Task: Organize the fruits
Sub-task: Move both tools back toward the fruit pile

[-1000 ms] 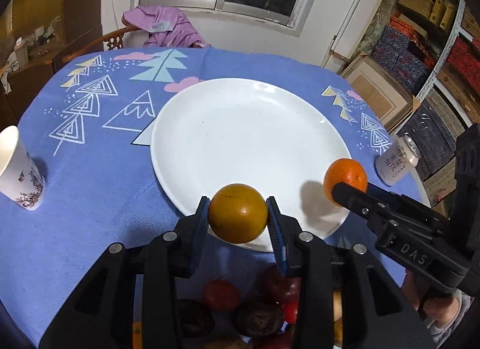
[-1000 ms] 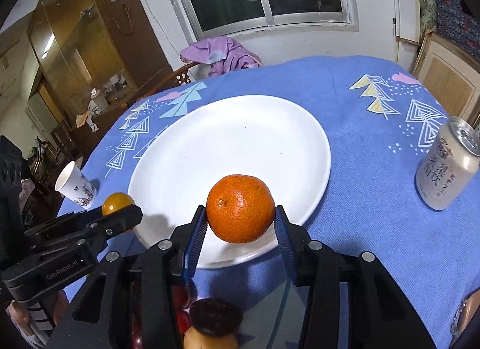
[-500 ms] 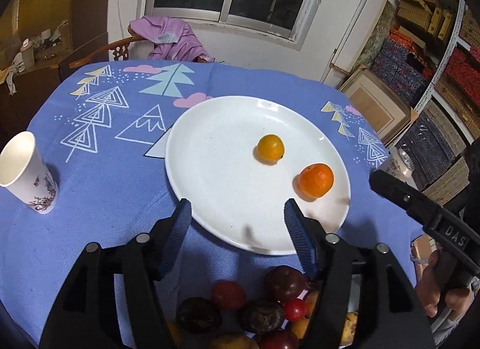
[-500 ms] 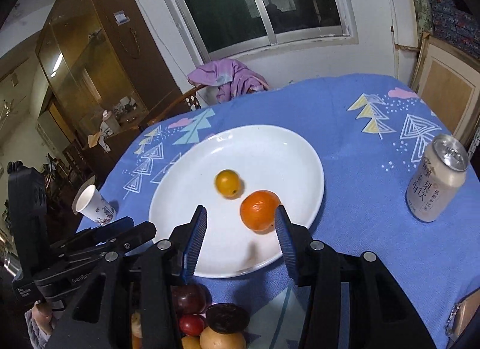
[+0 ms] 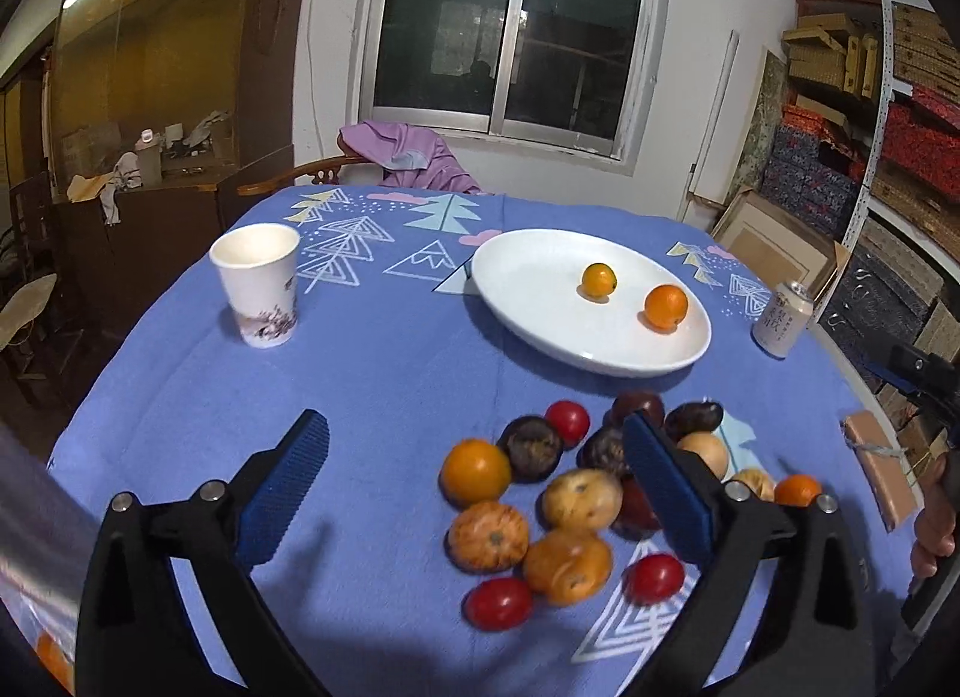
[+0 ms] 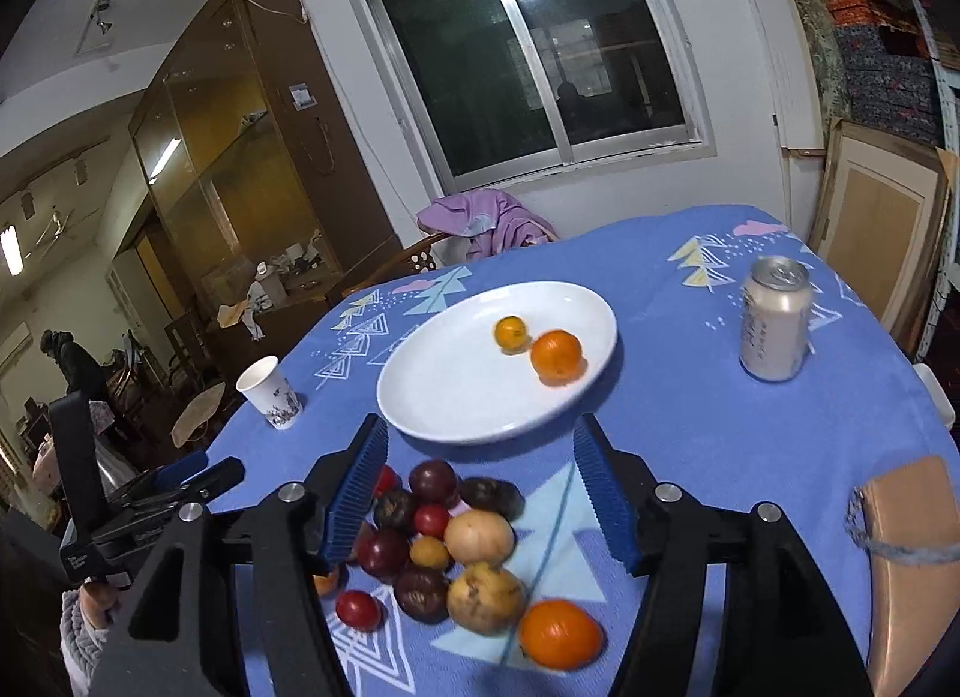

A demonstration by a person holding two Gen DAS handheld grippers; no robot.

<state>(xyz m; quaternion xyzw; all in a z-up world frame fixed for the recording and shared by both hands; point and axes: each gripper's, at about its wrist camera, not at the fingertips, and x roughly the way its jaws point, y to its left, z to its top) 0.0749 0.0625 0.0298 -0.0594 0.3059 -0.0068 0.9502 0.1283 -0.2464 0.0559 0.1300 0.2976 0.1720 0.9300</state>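
A white plate holds a small yellow-orange fruit and a larger orange. A pile of mixed fruit lies on the blue cloth nearer me: oranges, dark plums, red tomatoes, tan pears. My left gripper is open and empty, raised above the pile's left side. My right gripper is open and empty, above the pile and short of the plate.
A paper cup stands left of the plate. A drink can stands to its right. A tan wrapped block lies at the right table edge. A chair with pink cloth stands behind.
Both grippers let go of their fruit onto the plate, opened, and pulled back and up. The fruit pile has come into full view under them.
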